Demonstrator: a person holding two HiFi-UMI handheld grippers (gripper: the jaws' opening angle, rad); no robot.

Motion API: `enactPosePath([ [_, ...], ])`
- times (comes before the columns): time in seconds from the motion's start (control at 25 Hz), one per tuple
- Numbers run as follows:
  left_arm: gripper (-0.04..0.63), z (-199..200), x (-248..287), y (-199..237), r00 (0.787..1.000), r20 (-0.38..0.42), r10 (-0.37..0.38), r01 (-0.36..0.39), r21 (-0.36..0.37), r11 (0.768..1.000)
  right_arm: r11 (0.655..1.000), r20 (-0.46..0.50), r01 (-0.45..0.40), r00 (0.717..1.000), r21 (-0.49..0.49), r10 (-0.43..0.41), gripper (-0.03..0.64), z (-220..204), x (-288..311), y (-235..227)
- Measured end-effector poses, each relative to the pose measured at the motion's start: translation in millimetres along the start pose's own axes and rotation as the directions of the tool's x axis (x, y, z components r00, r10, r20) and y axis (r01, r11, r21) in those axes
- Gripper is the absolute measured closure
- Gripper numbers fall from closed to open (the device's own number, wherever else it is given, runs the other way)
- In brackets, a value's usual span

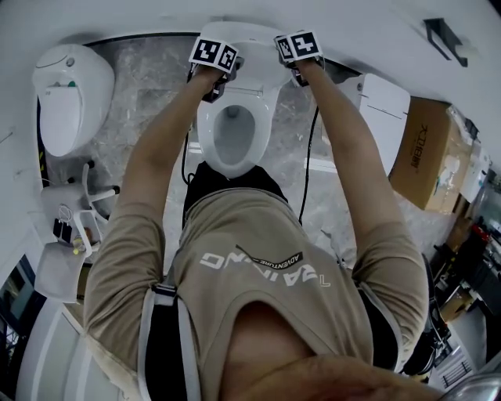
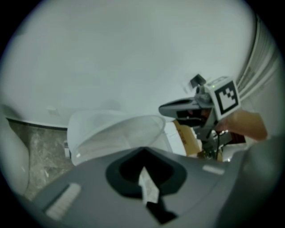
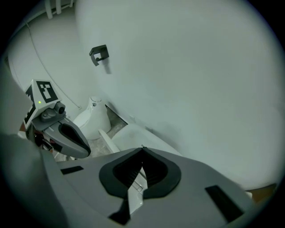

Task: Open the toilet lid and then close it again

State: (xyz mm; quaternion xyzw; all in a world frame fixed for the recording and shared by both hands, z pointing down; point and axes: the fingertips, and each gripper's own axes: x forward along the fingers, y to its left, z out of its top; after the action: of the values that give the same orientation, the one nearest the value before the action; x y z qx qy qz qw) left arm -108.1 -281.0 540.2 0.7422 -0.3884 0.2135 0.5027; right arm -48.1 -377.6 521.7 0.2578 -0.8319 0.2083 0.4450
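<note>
**Toilet lid raised, both grippers clamping its edge**

- Wall [image 1: 156, 16]: plain white, running across the top of the head view and filling most of both gripper views.
- Floor [image 1: 153, 94]: grey and marbled, showing around the fixtures.
- You: you are standing right at the front of the bowl in a tan shirt [image 1: 258, 266], reaching both arms forward.
- Toilet [image 1: 233, 167]: white, sitting straight ahead of you, with its bowl lying open under your arms.
- Toilet lid [image 1: 252, 41]: it is standing raised behind the bowl, close to the wall, between your two grippers. Whether it is touching the wall cannot be told.
- Second toilet [image 1: 70, 102]: white, lid down, standing well off to your left.
- White fixture [image 1: 383, 102]: sitting to your right, beside the cardboard box [image 1: 427, 149].
- Left gripper [image 2: 144, 171]: its jaws are closing tight on a thin white strip of the lid's edge, on the lid's left side.
- Right gripper [image 3: 141, 164]: its jaws are likewise pinching the lid's white edge, on the right side. Each gripper is showing in the other's view, near but apart.
- Wall hook [image 3: 99, 54]: small and dark, hanging high on the wall.
</note>
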Motion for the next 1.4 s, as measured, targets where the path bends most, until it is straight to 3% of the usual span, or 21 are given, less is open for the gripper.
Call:
enactPosePath([
  [0.2, 0.591, -1, -2, 3, 1.0, 0.002, -0.01, 0.01, 0.003, 1.0, 0.998, -0.019, -0.033, 0.999, 0.054, 0.034, 0.607, -2, 10, 1],
  [0.44, 0.591, 0, -1, 3, 1.0, 0.011, -0.022, 0.022, 0.006, 1.0, 0.986, -0.052, -0.128, 0.99, 0.104, 0.134, 0.607, -13, 8, 12],
  [0.64, 0.591, -12, -5, -4, 0.997, 0.022, -0.068, 0.069, -0.047, 0.997, 0.974, -0.127, -0.223, 0.965, 0.046, 0.227, 0.607, -28, 6, 41],
  [0.92, 0.591, -46, -17, -17, 0.995, 0.017, -0.094, 0.095, -0.084, 0.992, 0.966, -0.162, -0.258, 0.953, -0.003, 0.254, 0.607, -51, -1, 75],
  [1.2, 0.591, -82, -31, -15, 0.997, 0.009, -0.075, 0.075, -0.106, 0.992, 0.963, -0.091, -0.259, 0.96, 0.079, 0.265, 0.607, -76, -15, 98],
  [1.4, 0.591, -111, -36, -23, 0.997, -0.015, -0.071, 0.069, -0.095, 0.993, 0.968, -0.085, -0.24, 0.965, 0.073, 0.246, 0.607, -100, -26, 115],
])
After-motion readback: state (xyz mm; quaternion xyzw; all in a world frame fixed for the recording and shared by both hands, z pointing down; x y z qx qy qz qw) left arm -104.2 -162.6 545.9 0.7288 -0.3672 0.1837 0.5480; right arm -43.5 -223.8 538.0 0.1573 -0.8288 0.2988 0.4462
